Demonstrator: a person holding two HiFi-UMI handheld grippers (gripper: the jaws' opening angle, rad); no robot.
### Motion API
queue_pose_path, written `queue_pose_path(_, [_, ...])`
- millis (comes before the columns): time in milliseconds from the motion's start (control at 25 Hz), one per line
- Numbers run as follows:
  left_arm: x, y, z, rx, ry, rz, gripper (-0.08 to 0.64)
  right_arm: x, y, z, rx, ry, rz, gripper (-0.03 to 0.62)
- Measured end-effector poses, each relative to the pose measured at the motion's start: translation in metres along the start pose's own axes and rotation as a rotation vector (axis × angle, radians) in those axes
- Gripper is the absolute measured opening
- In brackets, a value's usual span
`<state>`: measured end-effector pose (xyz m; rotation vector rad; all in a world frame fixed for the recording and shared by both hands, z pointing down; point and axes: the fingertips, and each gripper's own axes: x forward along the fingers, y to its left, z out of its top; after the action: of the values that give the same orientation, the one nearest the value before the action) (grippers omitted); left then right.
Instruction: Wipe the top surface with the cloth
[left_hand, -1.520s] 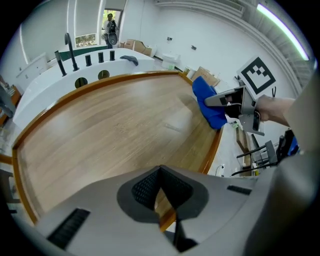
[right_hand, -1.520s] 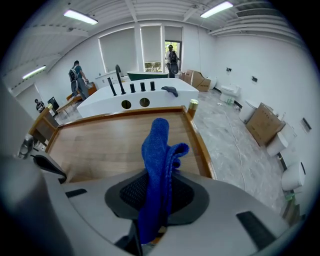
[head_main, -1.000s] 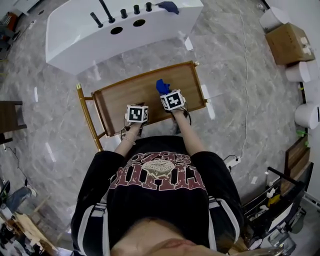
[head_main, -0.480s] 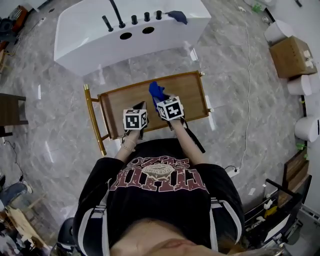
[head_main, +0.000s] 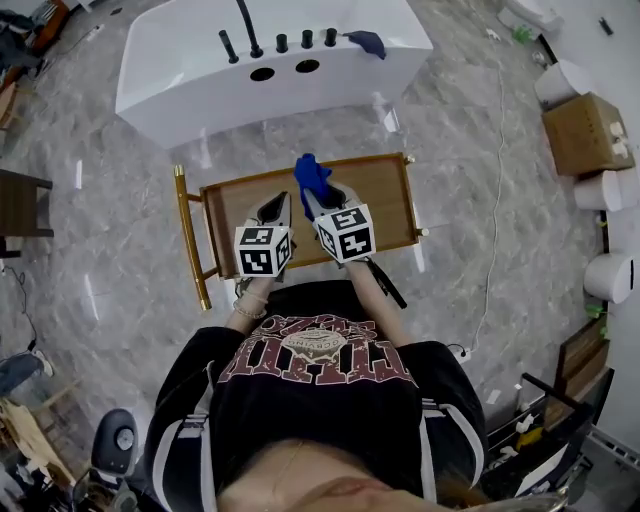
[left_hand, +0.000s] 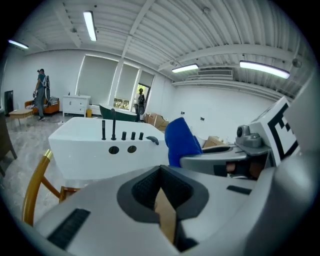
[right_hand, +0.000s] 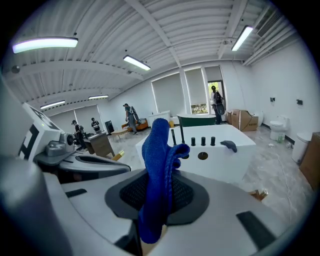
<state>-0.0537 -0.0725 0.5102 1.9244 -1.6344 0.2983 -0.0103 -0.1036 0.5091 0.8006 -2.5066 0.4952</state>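
Note:
A wooden table top (head_main: 380, 195) on a gold frame stands in front of me. My right gripper (head_main: 318, 196) is shut on a blue cloth (head_main: 310, 176) and holds it over the middle of the top, toward the far edge. In the right gripper view the cloth (right_hand: 159, 150) sticks up from between the pads of that gripper (right_hand: 160, 192). Just to its left, my left gripper (head_main: 275, 206) is shut with nothing in it. The left gripper view shows only a sliver of wood between that gripper's (left_hand: 161, 175) pads, with the cloth (left_hand: 181, 140) beside it.
A white bathtub (head_main: 200, 75) with black taps stands beyond the table, a dark cloth (head_main: 368, 42) on its rim. The gold handle (head_main: 188, 240) runs along the table's left end. A cardboard box (head_main: 585, 132) and white fixtures (head_main: 612, 275) lie right. A cable (head_main: 492, 250) crosses the floor.
Both grippers have moved away from me across the top. The blue cloth has gone with the right gripper toward the far edge and a little left.

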Motion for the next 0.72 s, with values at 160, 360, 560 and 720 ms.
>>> queue_pose_path(160, [-0.017, -0.009, 0.032, 0.034, -0.092, 0.003, 0.049, -0.016, 0.006, 0.027, -0.02, -0.075, 0.003, 0.089])
queue_pose_path(360, [-0.038, -0.014, 0.065, 0.094, -0.186, 0.017, 0.049, -0.034, 0.02, 0.062, -0.056, -0.176, 0.02, 0.089])
queue_pose_path(560, [-0.058, -0.02, 0.084, 0.055, -0.275, 0.015, 0.049, -0.052, 0.029, 0.087, -0.101, -0.257, 0.006, 0.089])
queue_pose_path(720, [-0.064, -0.024, 0.092, 0.057, -0.313, 0.018, 0.049, -0.06, 0.027, 0.096, -0.13, -0.292, -0.006, 0.089])
